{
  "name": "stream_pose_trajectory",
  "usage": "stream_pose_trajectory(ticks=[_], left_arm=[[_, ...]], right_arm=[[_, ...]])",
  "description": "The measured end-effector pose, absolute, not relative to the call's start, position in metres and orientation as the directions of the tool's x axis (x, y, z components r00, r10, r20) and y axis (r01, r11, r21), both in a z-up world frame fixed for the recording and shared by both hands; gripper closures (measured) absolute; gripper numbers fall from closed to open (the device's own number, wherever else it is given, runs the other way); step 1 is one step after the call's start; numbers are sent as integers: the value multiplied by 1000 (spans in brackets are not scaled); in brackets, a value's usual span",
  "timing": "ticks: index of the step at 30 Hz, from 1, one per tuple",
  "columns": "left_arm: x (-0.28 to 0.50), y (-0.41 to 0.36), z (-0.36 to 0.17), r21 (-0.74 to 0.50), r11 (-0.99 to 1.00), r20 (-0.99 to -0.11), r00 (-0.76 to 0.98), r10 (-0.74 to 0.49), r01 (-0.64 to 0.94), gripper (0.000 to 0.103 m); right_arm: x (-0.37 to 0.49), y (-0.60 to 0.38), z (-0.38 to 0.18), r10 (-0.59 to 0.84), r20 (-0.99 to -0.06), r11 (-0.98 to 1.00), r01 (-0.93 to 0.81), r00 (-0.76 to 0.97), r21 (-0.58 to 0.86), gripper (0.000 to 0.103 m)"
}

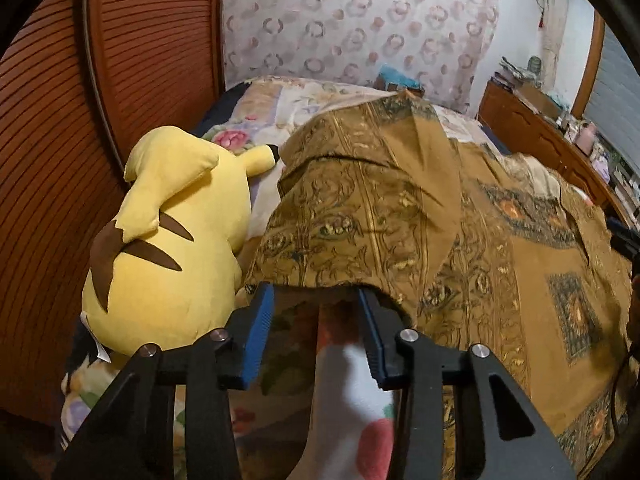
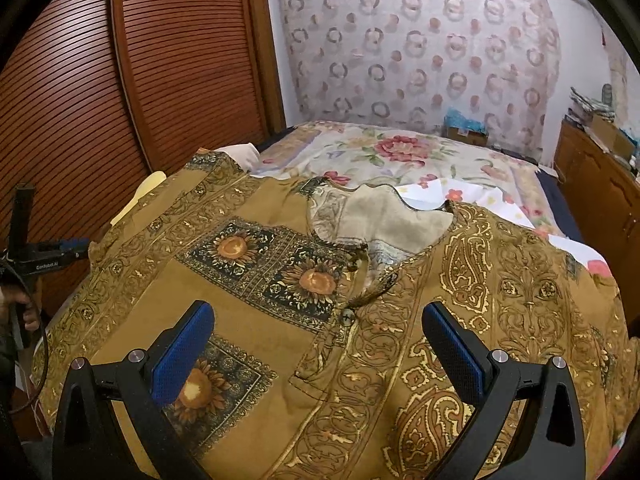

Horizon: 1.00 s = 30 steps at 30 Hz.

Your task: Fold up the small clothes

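Your left tongs (image 1: 316, 296) sit half-spread at the shirt (image 1: 400, 216) hem w/o pinching; right tongs (image 2: 318, 326) spread wide over the shirt.

A brown-gold shirt (image 2: 320, 320) with sunflower squares and paisley print lies spread front side up on the flowered bed, its neck opening toward the far side, the left edge lifted.

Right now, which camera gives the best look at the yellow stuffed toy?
The left wrist view: the yellow stuffed toy lies in full sight beside the brown patterned shirt. In the right wrist view only a pale yellow tip peeks past the shirt's edge.
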<state>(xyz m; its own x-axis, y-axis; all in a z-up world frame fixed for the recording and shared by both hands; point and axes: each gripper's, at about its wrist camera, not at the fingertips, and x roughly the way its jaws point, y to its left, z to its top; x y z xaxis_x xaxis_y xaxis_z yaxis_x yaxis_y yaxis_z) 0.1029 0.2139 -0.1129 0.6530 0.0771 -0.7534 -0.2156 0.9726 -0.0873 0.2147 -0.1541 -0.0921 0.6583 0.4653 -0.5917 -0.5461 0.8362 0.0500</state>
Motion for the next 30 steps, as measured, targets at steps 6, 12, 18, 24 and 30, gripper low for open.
stream_pose_trajectory(ticks=[6, 12, 18, 24, 30], left_arm=[[107, 220, -111, -75, 969, -734, 671, 106, -235, 60], [109, 219, -94, -112, 979, -654, 754, 57, -171, 98], [106, 201, -61, -106, 986, -573, 818, 47, -131, 101], [120, 157, -29, -123, 992, -537, 840, -73, 7, 101], [126, 109, -28, -97, 988, -586, 796, -153, 119, 96]], right_arm=[[215, -154, -93, 468, -590, 837, -544, 658, 57, 0], [213, -156, -93, 471, -584, 837, -545, 661, 58, 0], [212, -166, -94, 464, -578, 846, -529, 671, 65, 0], [214, -176, -93, 459, -569, 860, -503, 683, 90, 0], [211, -182, -91, 457, -557, 866, -491, 693, 100, 0]])
